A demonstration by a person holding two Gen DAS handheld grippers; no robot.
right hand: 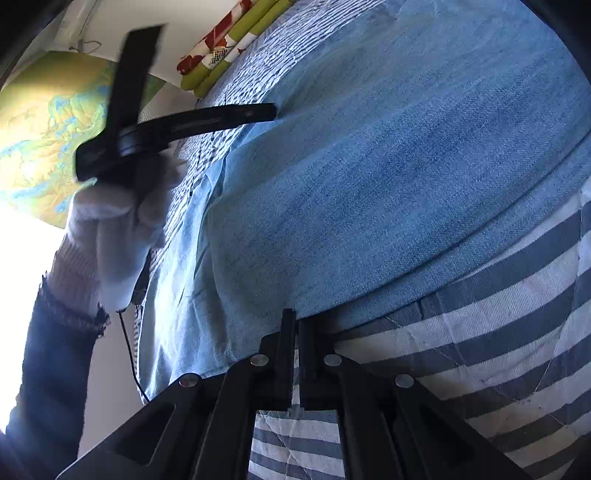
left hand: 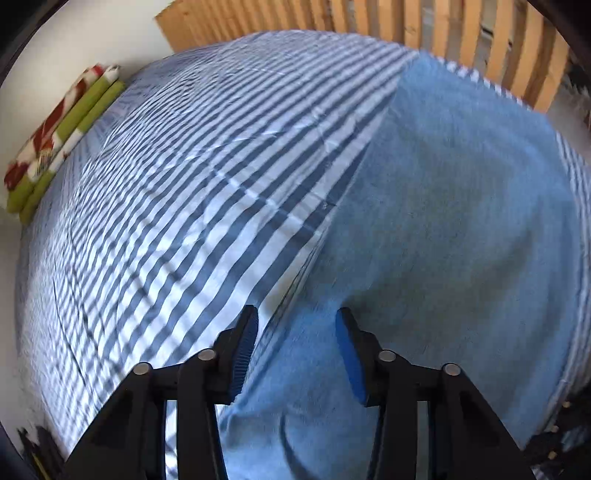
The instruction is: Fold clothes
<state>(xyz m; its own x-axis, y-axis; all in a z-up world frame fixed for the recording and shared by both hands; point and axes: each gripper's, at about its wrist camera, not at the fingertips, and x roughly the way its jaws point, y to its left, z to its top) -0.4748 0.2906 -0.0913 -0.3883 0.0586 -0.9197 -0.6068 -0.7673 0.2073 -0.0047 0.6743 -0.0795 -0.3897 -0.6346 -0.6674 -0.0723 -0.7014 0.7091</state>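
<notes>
One blue cloth [left hand: 443, 229] flat on the striped bed [left hand: 166, 192]. Soft, light, floppy; best pinched at an edge or corner. Left tongs [left hand: 295, 354] apart over it, holding nothing. Right tongs [right hand: 295, 325] together at its edge.

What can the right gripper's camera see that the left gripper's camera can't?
Only the right wrist view shows the globe, the person's white-gloved hand holding the left gripper from outside, a dark sleeve, and the right gripper, shut at the cloth's near edge.

Only the left wrist view shows the wooden slats behind the bed and the left gripper's blue pads, standing apart above the cloth.

Both show the light blue cloth lying on the striped bedsheet, and the red, white and green cushions by the wall.
</notes>
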